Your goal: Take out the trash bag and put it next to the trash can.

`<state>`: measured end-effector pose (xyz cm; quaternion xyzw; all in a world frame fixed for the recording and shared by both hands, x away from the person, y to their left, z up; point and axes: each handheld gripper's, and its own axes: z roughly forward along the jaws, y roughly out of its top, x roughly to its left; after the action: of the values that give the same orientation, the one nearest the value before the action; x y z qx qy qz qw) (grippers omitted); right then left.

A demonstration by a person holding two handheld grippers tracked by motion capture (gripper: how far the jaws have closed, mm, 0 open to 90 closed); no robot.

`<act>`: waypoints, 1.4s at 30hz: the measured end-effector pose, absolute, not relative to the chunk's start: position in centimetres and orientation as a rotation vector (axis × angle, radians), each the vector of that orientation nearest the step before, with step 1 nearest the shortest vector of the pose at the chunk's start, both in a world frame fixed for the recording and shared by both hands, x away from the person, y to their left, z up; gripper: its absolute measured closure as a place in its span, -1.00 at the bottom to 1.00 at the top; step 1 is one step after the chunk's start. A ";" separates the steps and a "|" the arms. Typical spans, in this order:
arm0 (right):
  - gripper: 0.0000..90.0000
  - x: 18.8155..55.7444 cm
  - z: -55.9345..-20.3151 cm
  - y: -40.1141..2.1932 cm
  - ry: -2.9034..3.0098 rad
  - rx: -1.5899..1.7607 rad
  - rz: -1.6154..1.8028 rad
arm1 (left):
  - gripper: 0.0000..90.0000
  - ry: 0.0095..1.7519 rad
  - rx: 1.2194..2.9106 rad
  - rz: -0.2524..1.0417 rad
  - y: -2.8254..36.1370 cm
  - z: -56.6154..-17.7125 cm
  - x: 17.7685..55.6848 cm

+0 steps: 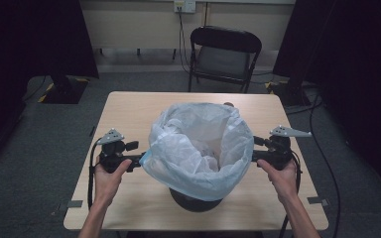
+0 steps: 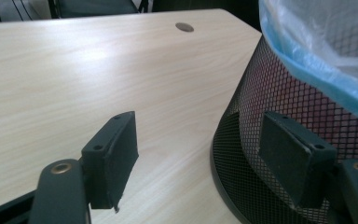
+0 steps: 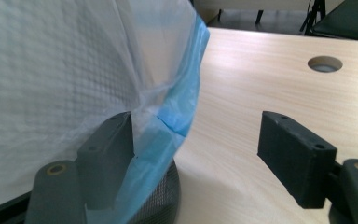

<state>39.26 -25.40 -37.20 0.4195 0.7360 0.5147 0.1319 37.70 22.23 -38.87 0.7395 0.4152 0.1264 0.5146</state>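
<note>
A black mesh bin (image 1: 196, 201) stands at the middle of the wooden table, lined with a white plastic bag (image 1: 198, 144) whose blue hem is folded over the rim. My left gripper (image 1: 141, 159) sits at the bin's left side. Its jaws are open in the left gripper view (image 2: 203, 144), with bare table between them and the mesh wall (image 2: 270, 93) just behind the right jaw. My right gripper (image 1: 254, 148) is at the bin's right side, open (image 3: 200, 140). The bag's blue hem (image 3: 182, 102) drapes against its left jaw, and the other jaw stands well apart.
The table (image 1: 129, 114) has a round cable hole (image 3: 325, 64) near its far edge behind the bin. A black folding chair (image 1: 223, 52) stands beyond the table. Cables trail on the floor at the right. Dark curtains flank the room.
</note>
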 end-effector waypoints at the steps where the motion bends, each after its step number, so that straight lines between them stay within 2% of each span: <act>1: -0.32 39.2 -37.0 -25.5 2.123 1.211 1.509 | -0.38 0.986 1.771 0.303 22.4 -38.6 37.6; 5: -0.20 38.7 -36.5 -25.8 2.052 1.190 1.512 | -0.32 0.950 1.753 0.319 23.2 -37.5 37.1; 7: -0.06 38.6 -36.1 -26.1 2.035 1.172 1.509 | -0.28 0.955 1.720 0.326 23.7 -36.9 36.8; 12: 0.04 38.3 -34.8 -27.1 1.962 1.142 1.587 | -0.24 0.909 1.674 0.339 23.8 -35.0 36.3; 15: 0.05 38.0 -33.6 -27.3 1.903 1.088 1.620 | -0.23 0.858 1.671 0.318 23.1 -34.0 36.1; 17: 0.06 38.0 -32.6 -27.3 1.922 1.091 1.610 | -0.17 0.854 1.675 0.358 22.7 -33.2 35.6; 20: -0.09 38.0 -31.2 -27.3 1.940 1.107 1.630 | -0.17 0.828 1.658 0.382 22.7 -31.9 35.1; 22: -0.09 38.1 -30.5 -27.3 1.940 1.118 1.655 | -0.14 0.810 1.636 0.383 22.7 -31.1 34.9; 25: -0.10 37.7 -29.4 -27.0 1.920 1.101 1.653 | 0.06 0.762 1.606 0.371 22.6 -29.8 34.4; 28: -0.18 37.2 -28.4 -26.4 1.961 1.055 1.698 | 0.15 0.742 1.555 0.391 22.2 -28.3 33.8; 31: -0.26 36.9 -27.9 -25.4 2.027 1.018 1.706 | 0.07 0.672 1.527 0.349 21.2 -27.1 33.3; 32: -0.29 36.7 -27.7 -24.6 2.074 1.001 1.692 | -0.11 0.670 1.538 0.372 20.2 -26.6 33.0; 34: -0.30 36.6 -27.7 -23.9 2.104 0.991 1.656 | -0.30 0.664 1.550 0.356 19.8 -26.5 33.0; 35: -0.30 36.6 -27.7 -23.9 2.104 0.991 1.656 | -0.30 0.666 1.571 0.344 19.3 -26.5 33.1; 37: -0.26 36.6 -27.9 -23.5 2.127 0.997 1.604 | -0.43 0.683 1.624 0.322 18.4 -26.7 33.6; 39: -0.01 36.7 -28.1 -23.3 2.138 1.012 1.574 | -0.52 0.692 1.658 0.335 17.9 -27.1 34.0; 40: 0.03 36.7 -28.2 -23.2 2.132 1.020 1.556 | -0.51 0.700 1.665 0.336 17.8 -27.3 34.1; 42: 0.32 36.8 -28.1 -23.4 2.152 1.005 1.602 | -0.51 0.702 1.672 0.314 17.5 -27.8 34.5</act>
<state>36.81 -23.39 -28.13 0.3473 0.7439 0.5540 0.1380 34.47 17.52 -27.77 0.7230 0.3037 0.1357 0.6055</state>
